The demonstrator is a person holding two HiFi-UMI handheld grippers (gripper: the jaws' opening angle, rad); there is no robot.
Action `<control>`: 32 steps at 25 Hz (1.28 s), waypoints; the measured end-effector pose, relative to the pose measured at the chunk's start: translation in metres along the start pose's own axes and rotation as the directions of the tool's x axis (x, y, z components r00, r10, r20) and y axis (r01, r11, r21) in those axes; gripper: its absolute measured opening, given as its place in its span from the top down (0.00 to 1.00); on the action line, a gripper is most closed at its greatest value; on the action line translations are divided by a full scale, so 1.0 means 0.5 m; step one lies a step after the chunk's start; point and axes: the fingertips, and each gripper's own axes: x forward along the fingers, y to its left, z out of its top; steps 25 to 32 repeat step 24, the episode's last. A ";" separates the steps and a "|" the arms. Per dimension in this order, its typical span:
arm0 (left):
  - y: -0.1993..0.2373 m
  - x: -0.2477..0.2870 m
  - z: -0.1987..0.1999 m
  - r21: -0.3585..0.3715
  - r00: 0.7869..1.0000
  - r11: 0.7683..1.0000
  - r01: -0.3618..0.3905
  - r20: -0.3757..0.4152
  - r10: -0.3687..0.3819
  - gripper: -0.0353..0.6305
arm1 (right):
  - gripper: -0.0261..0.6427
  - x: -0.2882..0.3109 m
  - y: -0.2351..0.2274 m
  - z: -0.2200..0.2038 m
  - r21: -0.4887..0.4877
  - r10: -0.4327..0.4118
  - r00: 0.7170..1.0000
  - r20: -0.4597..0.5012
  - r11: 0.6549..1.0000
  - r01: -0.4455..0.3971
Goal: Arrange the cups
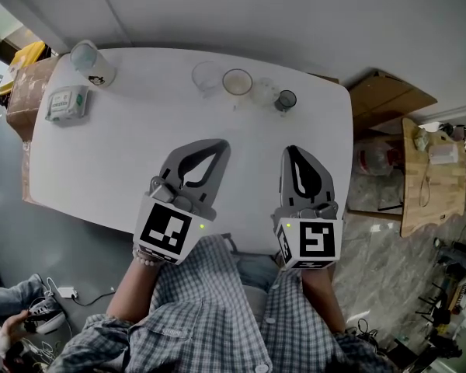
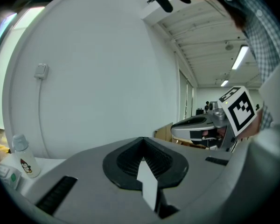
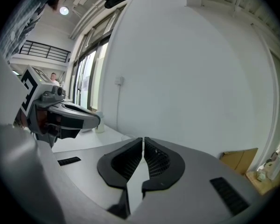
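Broad white table [image 1: 124, 169], with both tongs held low over its near half, well apart from the cups. Left gripper [image 1: 220, 144]: tips pressed together, nothing between them, as read in its own view. Right gripper [image 1: 291, 151]: likewise closed down to a hairline slit, carrying nothing.

At the far left corner, a capped bottle [image 1: 92, 62]. Near it, toward the left edge, a flat wipes pack [image 1: 67, 103]. Both well apart from the cups.

Along the far edge, right of centre, four cups upright in a loose, slightly slanting row:
- clear cup [image 1: 206, 76] at the left end
- tan-rimmed cup [image 1: 238, 81] just beside it
- smaller clear cup [image 1: 263, 92] next
- dark cup [image 1: 286, 99], smallest, at the right end

Set close together; touching or not, cannot tell. Running roughly large to small from left to right, none stacked, none tipped.

Judged on that alone: fits a row already set out by size, and equally fits a cluster waiting to be nested or respaced. Not settled by this view. No cup in either gripper.
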 end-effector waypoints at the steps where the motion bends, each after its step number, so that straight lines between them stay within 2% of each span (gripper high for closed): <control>1: -0.001 0.000 0.000 -0.001 1.000 1.000 0.001 0.000 -0.001 0.93 | 0.92 0.001 0.001 0.000 0.002 0.002 1.000 0.001 1.000 -0.002; 32: 0.002 0.005 -0.008 -0.014 1.000 1.000 0.002 -0.002 -0.002 0.93 | 0.92 0.010 0.012 -0.004 -0.011 0.019 0.999 -0.030 1.000 -0.020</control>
